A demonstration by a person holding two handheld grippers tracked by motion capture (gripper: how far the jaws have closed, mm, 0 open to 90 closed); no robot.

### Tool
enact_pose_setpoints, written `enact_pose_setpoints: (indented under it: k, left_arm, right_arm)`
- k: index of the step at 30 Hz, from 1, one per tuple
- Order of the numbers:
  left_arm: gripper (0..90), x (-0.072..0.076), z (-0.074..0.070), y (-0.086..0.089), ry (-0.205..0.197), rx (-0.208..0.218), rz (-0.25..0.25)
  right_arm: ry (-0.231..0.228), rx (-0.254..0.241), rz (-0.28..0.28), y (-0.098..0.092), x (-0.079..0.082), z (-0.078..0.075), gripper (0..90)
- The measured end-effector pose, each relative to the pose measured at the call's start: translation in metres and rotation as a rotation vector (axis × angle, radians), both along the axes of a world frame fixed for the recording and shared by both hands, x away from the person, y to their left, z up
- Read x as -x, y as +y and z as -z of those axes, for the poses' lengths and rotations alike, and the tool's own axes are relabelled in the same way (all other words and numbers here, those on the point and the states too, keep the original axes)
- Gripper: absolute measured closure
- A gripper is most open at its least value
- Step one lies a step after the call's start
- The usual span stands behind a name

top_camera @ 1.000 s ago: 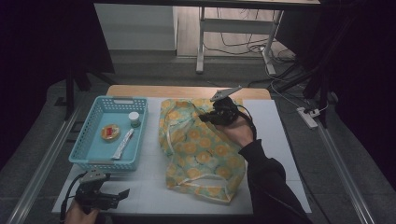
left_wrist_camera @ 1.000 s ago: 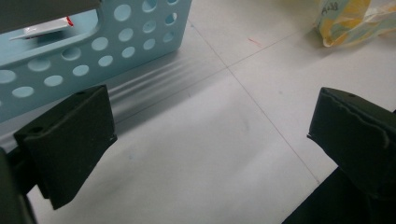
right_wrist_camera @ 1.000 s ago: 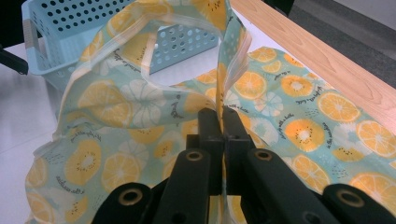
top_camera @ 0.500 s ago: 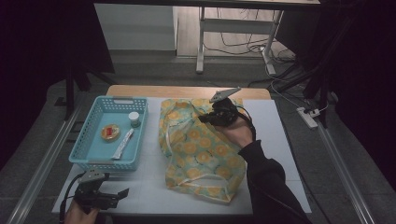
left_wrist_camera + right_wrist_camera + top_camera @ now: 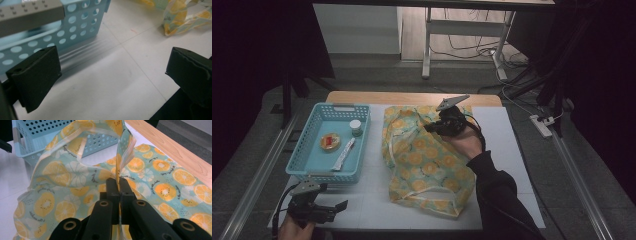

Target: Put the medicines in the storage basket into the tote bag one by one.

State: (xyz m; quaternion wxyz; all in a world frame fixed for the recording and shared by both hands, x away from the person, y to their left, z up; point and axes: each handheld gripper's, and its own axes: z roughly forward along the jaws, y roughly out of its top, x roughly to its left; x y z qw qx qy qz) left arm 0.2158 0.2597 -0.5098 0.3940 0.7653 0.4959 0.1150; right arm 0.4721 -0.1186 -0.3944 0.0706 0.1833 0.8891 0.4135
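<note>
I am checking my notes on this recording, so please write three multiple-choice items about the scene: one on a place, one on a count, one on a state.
1. Where does the blue basket stand relative to the fruit-print bag?
A. to the left of it
B. on top of it
C. behind it, at the table's far edge

2. How many things lie in the basket?
A. one
B. three
C. five

3. How are the jaws of the right gripper?
A. wide open over the table
B. shut on the bag's fabric
C. shut on the basket's rim

Answers: 1 A, the high view shows the basket left of the bag. 2 B, a small jar, a round red item and a packet. 3 B, the right gripper view shows fabric pinched between the closed jaws.
</note>
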Motion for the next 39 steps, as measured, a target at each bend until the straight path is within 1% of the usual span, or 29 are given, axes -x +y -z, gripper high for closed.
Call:
enact_pose_setpoints:
  k: [3, 5, 8, 11, 12, 16, 19, 21, 23, 25, 27, 29, 31, 34, 36, 38, 39]
  left_arm:
    - [0.0, 0.0, -0.002, 0.001, 0.002, -0.004, 0.001]
    - [0.0, -0.001, -0.003, 0.003, -0.008, 0.011, 0.009]
    - [0.0, -0.002, -0.004, 0.006, -0.004, 0.022, 0.011]
    - [0.0, -0.002, -0.007, 0.008, -0.03, 0.021, 0.017]
    - [0.0, -0.002, -0.008, 0.009, -0.032, 0.025, 0.023]
    - [0.0, -0.003, -0.013, 0.01, -0.041, 0.066, 0.047]
    - [0.0, -0.003, -0.017, 0.011, -0.035, 0.069, 0.041]
    - [0.0, -0.003, -0.019, 0.012, -0.041, 0.072, 0.032]
    - [0.0, -0.004, -0.022, 0.013, -0.044, 0.061, 0.029]
    - [0.0, -0.005, -0.024, 0.013, -0.05, 0.04, 0.032]
    - [0.0, -0.007, -0.026, 0.014, -0.054, 0.038, 0.049]
    - [0.0, -0.009, -0.028, 0.014, -0.059, 0.04, 0.051]
    - [0.0, -0.012, -0.029, 0.015, -0.064, 0.032, 0.057]
    - [0.0, -0.017, -0.031, 0.016, -0.07, 0.012, 0.054]
    - [0.3, -0.019, -0.032, 0.016, -0.073, 0.011, 0.05]
    - [0.4, -0.023, -0.032, 0.015, -0.068, 0.009, 0.042]
    - [0.4, -0.024, -0.033, 0.015, -0.066, -0.001, 0.04]
  right_arm:
    - [-0.001, -0.001, -0.001, 0.0, 0.0, 0.0, 89.8]
    - [-0.002, -0.002, -0.004, 0.001, 0.0, 0.001, 89.8]
    - [-0.004, -0.001, -0.006, 0.002, 0.0, 0.001, 89.8]
    - [-0.004, -0.003, -0.008, 0.002, 0.0, 0.002, 89.8]
    - [-0.002, -0.002, -0.007, 0.002, 0.0, 0.002, 89.8]
    - [-0.003, -0.003, -0.005, 0.001, -0.001, 0.002, 89.8]
    - [-0.007, -0.006, -0.003, -0.001, -0.001, 0.001, 89.7]
    - [-0.007, -0.008, -0.004, -0.002, -0.001, 0.0, 89.8]
    - [-0.005, -0.009, -0.003, -0.002, -0.001, 0.0, 89.8]
    - [-0.004, -0.008, -0.004, -0.002, -0.002, 0.001, 89.8]
    - [-0.004, -0.008, -0.005, -0.001, -0.002, 0.002, 89.8]
    - [-0.003, -0.006, -0.007, -0.001, -0.002, 0.002, 89.8]
    - [-0.005, -0.006, -0.008, -0.001, -0.002, 0.002, 89.7]
    - [-0.004, -0.006, -0.009, 0.0, -0.002, 0.002, 89.7]
    - [-0.004, -0.006, -0.008, -0.001, -0.001, 0.002, 89.8]
    - [-0.006, -0.005, -0.008, -0.001, -0.002, 0.002, 89.7]
    - [-0.006, -0.005, -0.008, -0.001, -0.002, 0.002, 89.7]
